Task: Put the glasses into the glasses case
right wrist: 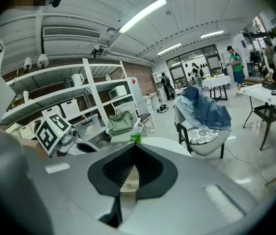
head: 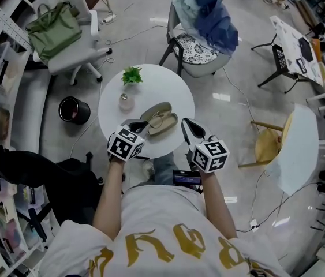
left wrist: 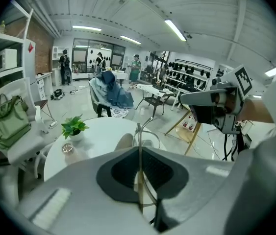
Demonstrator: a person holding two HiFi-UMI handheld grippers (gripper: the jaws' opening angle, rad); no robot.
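On my head view the far left shows a green handbag (head: 52,27) sitting on a white office chair (head: 78,53), and a black bin (head: 74,109) on the floor below them. Next comes the round white table (head: 174,82). A small potted plant (head: 131,74) stands near its far edge, with a little glass jar (head: 126,101) just in front of it.

My left gripper (head: 141,125) reaches over the near side of the table, its tips right at the left end of the glasses case (head: 159,119). The beige case lies open near the middle of the tabletop. In the left gripper view the jaws are closed down on the glasses (left wrist: 138,133). The thin metal frame stands upright between the pads, and one lens ring shows just past the tips. The case (left wrist: 123,141) lies directly behind that ring. From the head view I cannot tell whether the glasses touch the case.

My right gripper (head: 186,123) hovers over the table's near right edge, just beside the case and not touching it. In the right gripper view its jaws (right wrist: 134,148) meet at the tips with nothing caught between them.

Beyond the table is a chair piled with blue clothing (head: 205,22), and a yellow chair (head: 266,146) stands off to the right.
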